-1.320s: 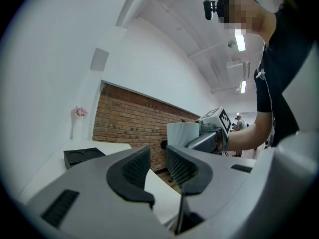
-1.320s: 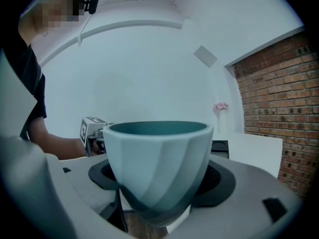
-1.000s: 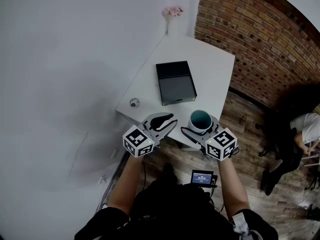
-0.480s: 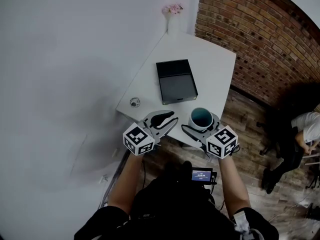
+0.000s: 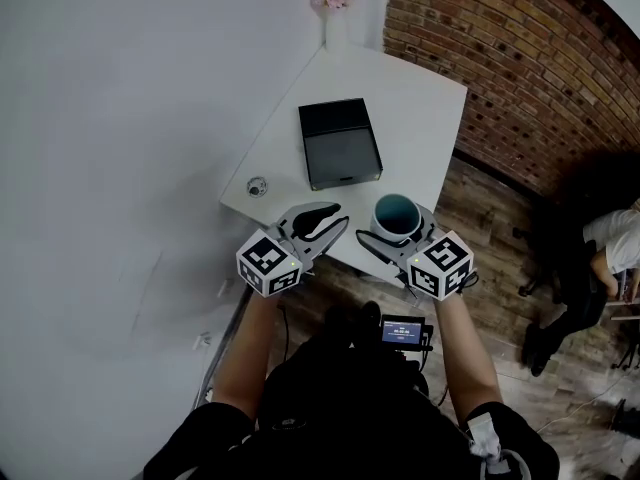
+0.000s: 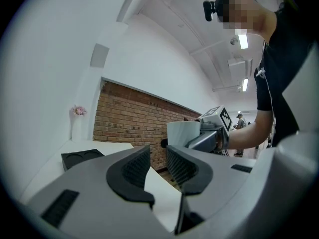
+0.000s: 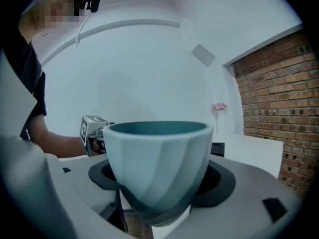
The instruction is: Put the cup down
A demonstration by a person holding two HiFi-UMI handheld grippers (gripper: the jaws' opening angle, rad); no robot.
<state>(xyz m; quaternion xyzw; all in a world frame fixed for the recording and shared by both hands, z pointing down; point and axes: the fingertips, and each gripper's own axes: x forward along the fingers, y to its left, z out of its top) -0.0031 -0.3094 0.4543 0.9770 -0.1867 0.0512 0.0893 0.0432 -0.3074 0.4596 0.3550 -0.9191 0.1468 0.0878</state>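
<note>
Right gripper view: cup (image 7: 158, 158) clamped upright in right tongs (image 7: 160, 183).
Left tongs (image 6: 158, 168): slightly apart, empty.
Cup place: held over worktop's (image 5: 420, 118) near edge.
Next: lowering onto worktop is called for, then release.

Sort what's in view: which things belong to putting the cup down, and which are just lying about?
Belongs to the job:
cup, held upright in the right gripper
white table, where it would be set

Just lying about:
black tray
small round object near the table's edge
vase of pink flowers
left gripper, empty, jaws slightly apart
</note>
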